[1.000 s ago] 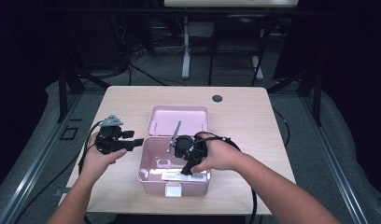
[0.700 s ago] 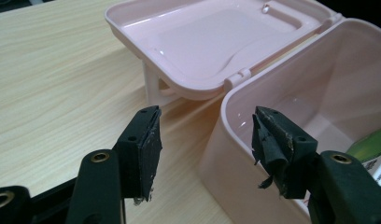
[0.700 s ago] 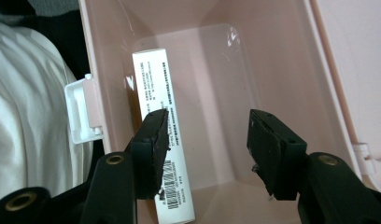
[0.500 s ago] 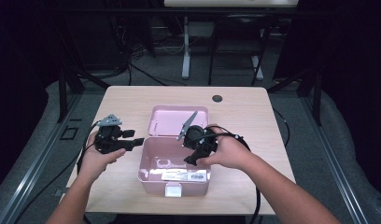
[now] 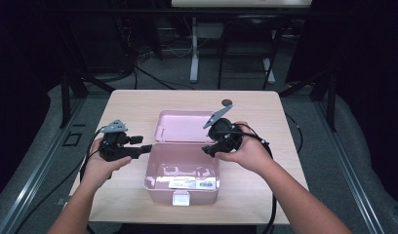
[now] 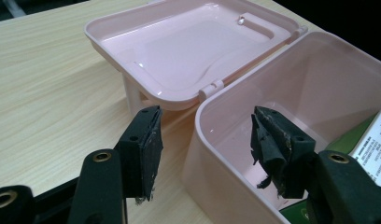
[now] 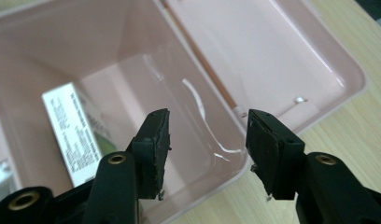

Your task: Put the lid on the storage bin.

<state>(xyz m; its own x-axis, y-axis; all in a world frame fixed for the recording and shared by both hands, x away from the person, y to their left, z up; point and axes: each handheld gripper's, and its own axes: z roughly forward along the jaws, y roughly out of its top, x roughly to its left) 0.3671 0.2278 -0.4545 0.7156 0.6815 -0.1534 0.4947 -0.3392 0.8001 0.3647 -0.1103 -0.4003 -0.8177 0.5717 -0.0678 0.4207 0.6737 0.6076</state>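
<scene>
**Hovering at the open pink box**

Sitting near the table's [image 5: 138, 105] front middle, the pink box [image 5: 182, 163] has its lid [image 5: 185, 126] thrown back flat behind it. The left gripper [image 5: 144, 147] rests at the box's left wall, jaws spread, one either side of that rim, pinching nothing. The right gripper [image 5: 207, 149] hangs over the right rim, its jaws also apart and empty, having just been narrowing slightly. A labelled packet [image 7: 74, 130] lies inside the box.

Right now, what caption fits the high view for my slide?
Pink box open, lid laid back on the table; left claw and right claw open at its sides.
</scene>
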